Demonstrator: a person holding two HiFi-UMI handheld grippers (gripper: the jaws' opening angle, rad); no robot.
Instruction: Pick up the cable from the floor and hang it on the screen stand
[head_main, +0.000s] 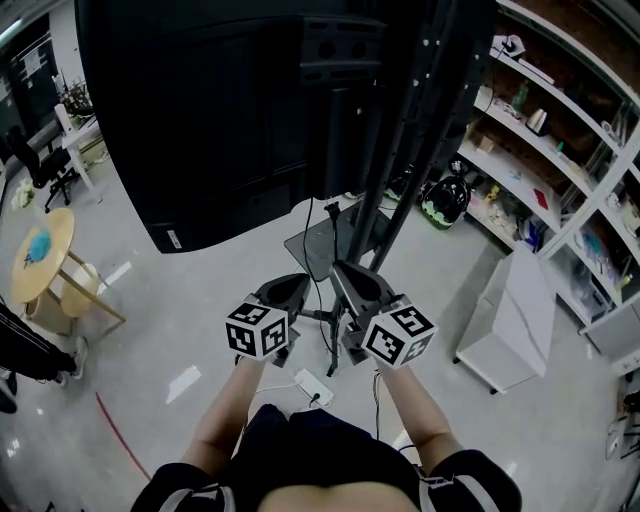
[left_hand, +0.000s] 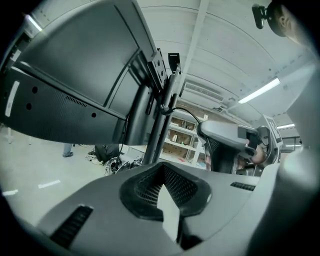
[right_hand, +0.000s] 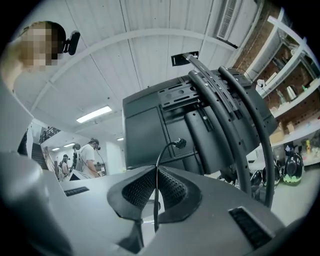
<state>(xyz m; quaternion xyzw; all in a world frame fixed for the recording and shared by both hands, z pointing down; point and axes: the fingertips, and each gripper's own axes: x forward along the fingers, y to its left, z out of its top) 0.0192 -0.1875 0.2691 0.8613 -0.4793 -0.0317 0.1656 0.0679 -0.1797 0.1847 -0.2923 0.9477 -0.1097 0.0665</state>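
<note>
Left gripper (left_hand: 162, 167): the jaws are closed together and nothing is held between them; it is raised level with the right gripper, in front of the person's body.
Right gripper (right_hand: 155, 170): the jaws are clamped on the thin black cable (right_hand: 159, 159), which is pinched between the ribbed pads.
Cable position: the cable is lifted off the glossy grey floor (head_main: 200, 320); a short length arcs upward out of the right jaws and ends in a small plug. Contact with the stand cannot be confirmed.
Cable, lower run: a thin black line is seen descending beneath the grippers toward the white rectangular power strip (head_main: 313, 387) lying on the floor.
Large black flat screen (head_main: 220, 120): its back panel is presented to both grippers.
Black metal screen stand (head_main: 400, 180): its curved tubular posts are located just right of the screen, close ahead of the right gripper.
White open shelving unit (head_main: 560, 150): placed along the right side, loaded with small items.
Round wooden table (head_main: 40, 250): positioned at the far left, well apart from the stand.
</note>
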